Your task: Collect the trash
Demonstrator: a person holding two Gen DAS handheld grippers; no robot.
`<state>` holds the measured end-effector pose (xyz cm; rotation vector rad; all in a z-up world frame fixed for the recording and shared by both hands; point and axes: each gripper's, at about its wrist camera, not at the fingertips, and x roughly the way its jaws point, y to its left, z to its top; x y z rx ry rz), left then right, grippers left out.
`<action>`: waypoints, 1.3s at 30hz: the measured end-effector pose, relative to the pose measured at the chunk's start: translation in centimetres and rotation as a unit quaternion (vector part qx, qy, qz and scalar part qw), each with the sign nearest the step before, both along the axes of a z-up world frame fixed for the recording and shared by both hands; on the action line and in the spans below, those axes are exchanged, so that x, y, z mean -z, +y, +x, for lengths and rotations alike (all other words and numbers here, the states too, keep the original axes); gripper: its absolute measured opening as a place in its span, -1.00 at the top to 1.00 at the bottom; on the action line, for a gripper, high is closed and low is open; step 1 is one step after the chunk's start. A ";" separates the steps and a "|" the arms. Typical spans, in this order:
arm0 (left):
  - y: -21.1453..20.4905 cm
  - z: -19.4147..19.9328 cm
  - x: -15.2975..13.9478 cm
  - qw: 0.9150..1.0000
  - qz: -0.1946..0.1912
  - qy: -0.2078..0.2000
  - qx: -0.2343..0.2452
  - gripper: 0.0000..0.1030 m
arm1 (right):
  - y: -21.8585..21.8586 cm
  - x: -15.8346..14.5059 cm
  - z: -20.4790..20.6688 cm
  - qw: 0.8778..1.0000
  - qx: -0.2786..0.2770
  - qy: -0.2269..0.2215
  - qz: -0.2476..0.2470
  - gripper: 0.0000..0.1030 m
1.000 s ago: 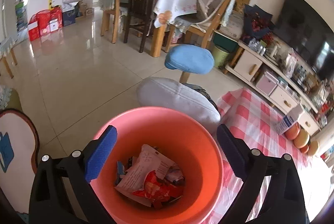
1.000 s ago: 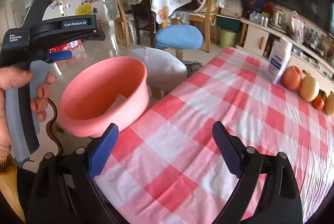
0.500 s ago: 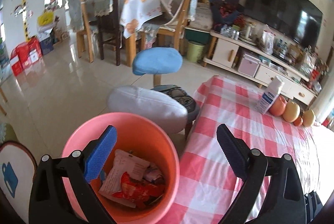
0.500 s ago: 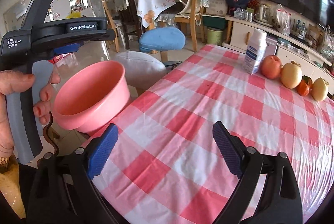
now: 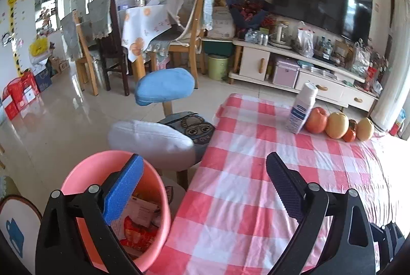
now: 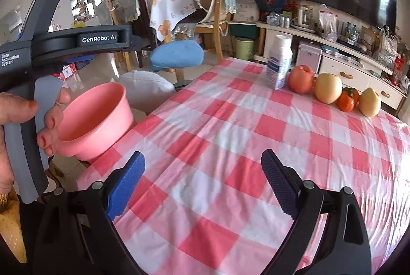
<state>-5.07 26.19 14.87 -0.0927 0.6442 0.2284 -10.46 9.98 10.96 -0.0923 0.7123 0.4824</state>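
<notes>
Left tongs and right tongs: both wide open, holding nothing. Pink trash bin, wrappers inside, stands off the surface's near-left edge, nearest the left tongs. No loose trash visible on the surface.

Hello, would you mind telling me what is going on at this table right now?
A person is collecting trash with two handheld grippers. The pink bin, already holding wrappers, sits at the corner of the checked table. The left gripper and right gripper are both open and hold nothing. On the table only a bottle and a row of fruit show.
</notes>
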 end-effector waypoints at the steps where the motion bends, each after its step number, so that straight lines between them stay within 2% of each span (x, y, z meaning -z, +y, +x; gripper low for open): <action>1: -0.5 0.1 -0.1 1.000 0.002 0.000 0.004 -0.85 | -0.3 -0.1 0.0 1.000 0.003 -0.001 0.000 -0.80; 12: -6.9 0.2 -1.1 0.997 0.026 -0.025 0.063 -0.85 | -4.8 -0.7 0.0 0.999 0.039 -0.015 0.005 -0.81; 21: -11.5 0.3 -1.4 0.995 0.039 -0.035 0.089 -0.86 | -8.6 -0.9 0.0 0.997 0.073 -0.027 0.009 -0.81; 32: -16.6 0.7 -1.0 0.990 0.053 -0.038 0.121 -0.86 | -14.1 -1.1 0.1 0.992 0.120 -0.046 0.008 -0.82; 39: -20.2 0.8 0.0 0.986 0.075 -0.032 0.144 -0.86 | -17.2 -1.1 -0.2 0.986 0.150 -0.069 -0.015 -0.83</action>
